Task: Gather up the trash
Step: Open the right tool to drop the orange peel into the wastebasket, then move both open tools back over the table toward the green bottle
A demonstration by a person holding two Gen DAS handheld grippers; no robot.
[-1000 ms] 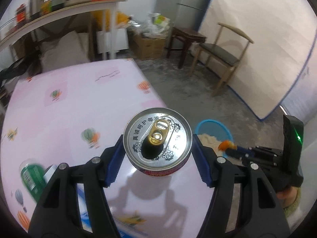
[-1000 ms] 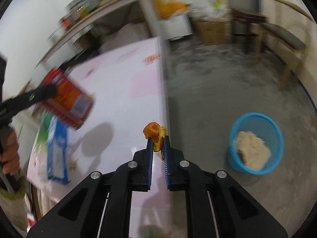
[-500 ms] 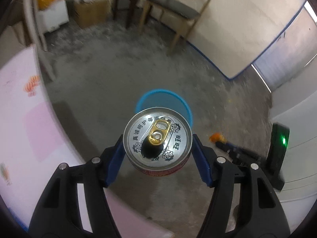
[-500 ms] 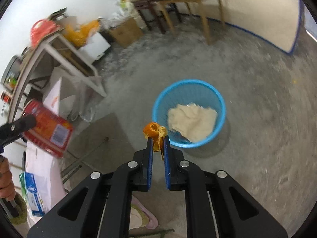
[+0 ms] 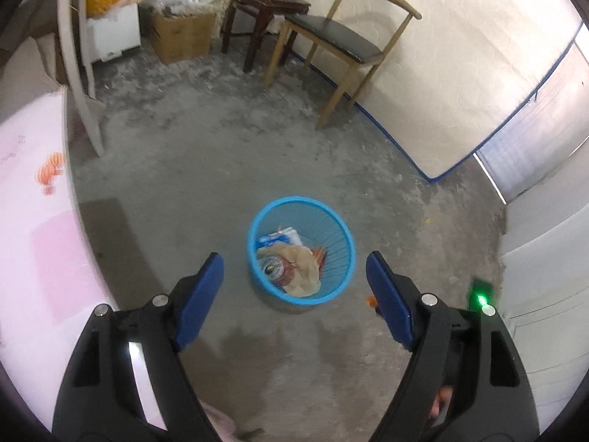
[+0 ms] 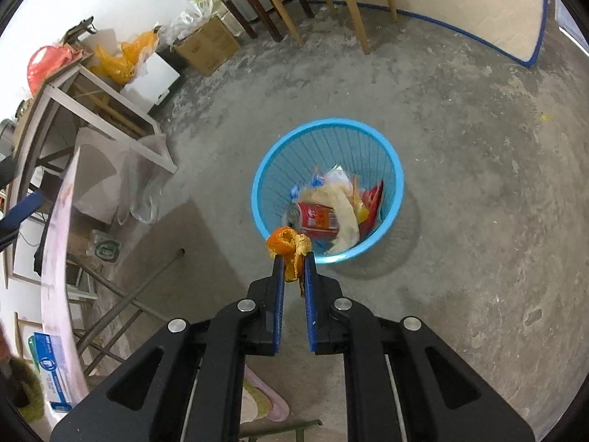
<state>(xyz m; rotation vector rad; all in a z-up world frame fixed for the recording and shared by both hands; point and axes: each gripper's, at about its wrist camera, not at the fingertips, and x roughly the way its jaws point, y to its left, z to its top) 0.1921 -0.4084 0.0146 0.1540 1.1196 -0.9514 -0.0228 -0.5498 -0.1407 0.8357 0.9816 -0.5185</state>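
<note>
Now left gripper (image 5: 294, 276) gapes wide, empty, above blue basket (image 5: 342, 235) (red can (image 6: 318, 217) inside); right gripper (image 6: 294, 258) pinches orange peel (image 6: 287, 245).

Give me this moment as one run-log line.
left gripper: open, empty | can: in blue basket | right gripper: shut on orange peel, by basket rim

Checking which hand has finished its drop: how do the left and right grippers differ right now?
The left gripper is open, its fingers spread wide and holding nothing; the right gripper is shut on the orange peel. The left one's can lies in the blue basket; the right one's peel is not yet inside, seen at the basket's near rim. Both point down toward the basket.
</note>
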